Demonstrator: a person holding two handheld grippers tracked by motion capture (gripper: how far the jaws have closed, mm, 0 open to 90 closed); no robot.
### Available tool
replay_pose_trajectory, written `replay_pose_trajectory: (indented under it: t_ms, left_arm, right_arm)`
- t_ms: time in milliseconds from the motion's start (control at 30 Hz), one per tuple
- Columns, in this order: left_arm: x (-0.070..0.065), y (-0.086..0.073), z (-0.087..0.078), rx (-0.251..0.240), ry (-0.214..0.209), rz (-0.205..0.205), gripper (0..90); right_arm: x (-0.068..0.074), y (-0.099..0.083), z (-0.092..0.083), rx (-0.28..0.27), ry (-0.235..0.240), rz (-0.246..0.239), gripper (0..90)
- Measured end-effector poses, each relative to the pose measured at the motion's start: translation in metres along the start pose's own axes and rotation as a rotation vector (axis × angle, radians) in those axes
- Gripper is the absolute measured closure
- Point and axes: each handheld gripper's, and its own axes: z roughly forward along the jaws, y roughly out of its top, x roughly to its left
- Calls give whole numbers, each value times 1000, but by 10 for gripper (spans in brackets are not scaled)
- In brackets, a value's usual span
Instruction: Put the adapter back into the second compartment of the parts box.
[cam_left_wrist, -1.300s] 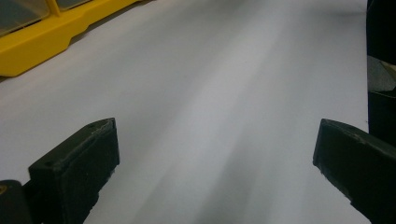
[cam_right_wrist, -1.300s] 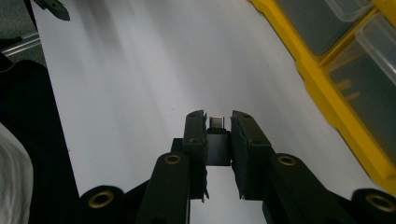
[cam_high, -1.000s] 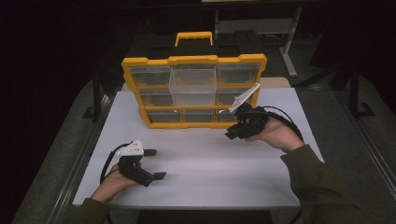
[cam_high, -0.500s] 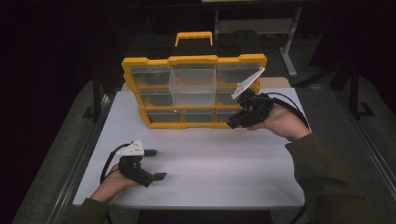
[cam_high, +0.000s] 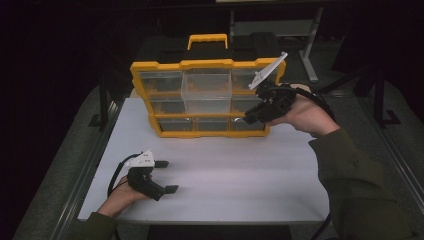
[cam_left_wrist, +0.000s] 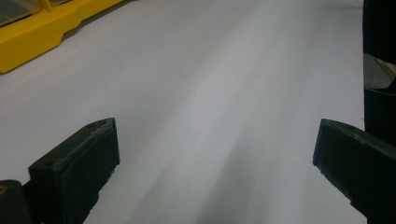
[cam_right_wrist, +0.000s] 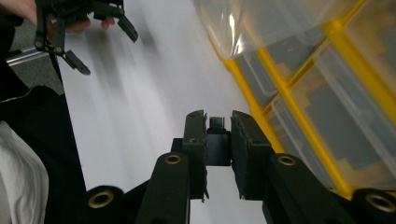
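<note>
A yellow organizer case (cam_high: 207, 65) with clear drawers stands upright at the back of the white table (cam_high: 240, 170). Its middle clear drawer (cam_high: 206, 92) sticks out toward me. My right gripper (cam_high: 247, 119) is held against the case's lower right drawers. In the right gripper view its jaws (cam_right_wrist: 218, 121) are shut on a small dark block (cam_right_wrist: 217, 142), beside the yellow frame (cam_right_wrist: 299, 116). My left gripper (cam_high: 167, 176) rests open on the table at the front left, with bare table between its jaws (cam_left_wrist: 215, 154). A corner of the case (cam_left_wrist: 37, 32) lies ahead of it.
Dark floor and metal table rails (cam_high: 100, 150) flank the white surface. A black stand (cam_high: 312, 45) is behind the case at the right. The person's green sleeve (cam_high: 350, 175) crosses the right front of the table.
My right gripper has risen and moved farther back along the case's right side. The left gripper has stayed where it was.
</note>
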Motion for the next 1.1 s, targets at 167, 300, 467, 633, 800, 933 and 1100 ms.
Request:
replay_pose_trajectory:
  t_ms: [167, 300, 467, 633, 800, 933, 1100]
  left_arm:
    - [0, 0, 0, -1, 1, 0, 0]
    - [0, 0, 0, -1, 0, 2, 0]
    - [0, 0, 0, 1, 0, 3, 0]
    - [0, 0, 0, 3, -3, 2, 0]
    - [0, 0, 0, 2, 0, 2, 0]
    - [-1, 0, 0, 3, -1, 2, 0]
    - [0, 0, 0, 2, -1, 1, 0]
  right_arm:
    - [-2, 10, -10, -11, -6, -6, 754]
    - [-3, 18, -18, -25, -10, -11, 754]
    - [-6, 27, -28, -41, -19, -15, 754]
    - [-9, 36, -37, -56, -26, -18, 754]
    - [-12, 48, -46, -74, -32, -21, 754]
    - [-12, 61, -52, -90, -39, -26, 754]
    - [-13, 71, -50, -103, -26, -28, 754]
